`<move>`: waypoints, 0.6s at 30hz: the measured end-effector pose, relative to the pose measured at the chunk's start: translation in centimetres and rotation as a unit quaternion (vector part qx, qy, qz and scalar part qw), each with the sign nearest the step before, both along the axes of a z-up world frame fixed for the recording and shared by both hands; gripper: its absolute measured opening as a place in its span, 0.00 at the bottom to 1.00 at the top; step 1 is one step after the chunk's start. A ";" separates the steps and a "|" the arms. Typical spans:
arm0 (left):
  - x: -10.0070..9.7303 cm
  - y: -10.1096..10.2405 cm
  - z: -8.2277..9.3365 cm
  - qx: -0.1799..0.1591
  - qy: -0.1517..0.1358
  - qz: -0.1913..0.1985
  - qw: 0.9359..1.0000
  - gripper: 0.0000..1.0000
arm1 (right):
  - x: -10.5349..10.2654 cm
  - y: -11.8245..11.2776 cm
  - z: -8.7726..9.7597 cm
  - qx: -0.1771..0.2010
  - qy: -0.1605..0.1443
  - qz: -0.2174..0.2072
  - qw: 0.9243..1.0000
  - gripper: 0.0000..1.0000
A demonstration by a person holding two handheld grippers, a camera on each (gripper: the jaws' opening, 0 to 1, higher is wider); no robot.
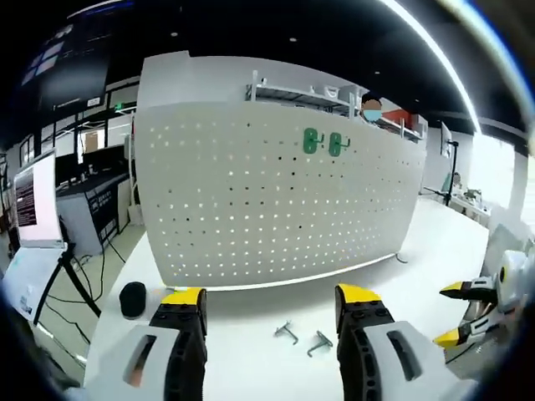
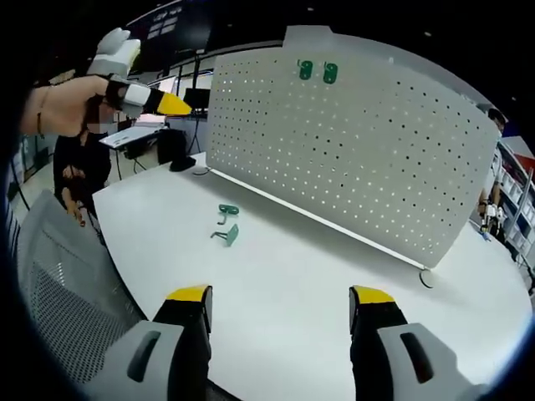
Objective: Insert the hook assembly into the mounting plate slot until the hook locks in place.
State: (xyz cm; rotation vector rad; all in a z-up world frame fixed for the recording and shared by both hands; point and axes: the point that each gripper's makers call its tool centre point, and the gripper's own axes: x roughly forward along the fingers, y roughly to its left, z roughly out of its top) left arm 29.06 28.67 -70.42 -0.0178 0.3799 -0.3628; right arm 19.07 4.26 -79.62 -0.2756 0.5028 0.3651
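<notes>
Left gripper view: the left gripper point(image 1: 272, 305) hangs over the white desk point(image 1: 251, 368), fingers spread and holding nothing. Two loose hooks point(image 1: 303, 338) lie on the desk between them. Behind stands the pegboard point(image 1: 276, 200) with two green hooks point(image 1: 323, 143) mounted high up.

Right gripper view: the right gripper point(image 2: 280, 305) has its fingers spread, empty, the loose hooks well ahead near the pegboard's foot.

both views face the pegboard point(image 1: 276, 192) across the table point(image 2: 301, 284), sharing the two hooks point(image 1: 303, 337).
</notes>
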 end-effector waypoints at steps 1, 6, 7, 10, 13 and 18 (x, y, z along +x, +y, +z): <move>-0.3 0.0 -0.3 -0.003 0.005 -0.005 1.000 0.61 | 0.0 0.0 0.0 0.000 0.001 0.000 1.000 0.64; -1.7 0.6 -2.0 -0.005 0.020 -0.013 1.000 0.60 | -0.1 0.2 -0.3 -0.001 0.008 0.003 1.000 0.63; -1.9 0.7 -2.3 -0.006 0.026 -0.016 1.000 0.59 | -0.1 0.2 -0.4 -0.001 0.011 0.003 1.000 0.63; -2.3 1.2 -3.4 -0.019 0.033 -0.024 0.999 0.60 | -0.1 0.1 -0.5 -0.003 0.011 0.003 1.000 0.63; -2.6 1.3 -4.1 -0.027 0.042 -0.031 0.998 0.58 | -0.2 0.2 -0.6 -0.003 0.015 0.004 1.000 0.63; -2.6 1.3 -5.2 -0.022 0.053 -0.049 0.997 0.59 | -0.2 0.3 -1.0 -0.004 0.023 0.005 1.000 0.63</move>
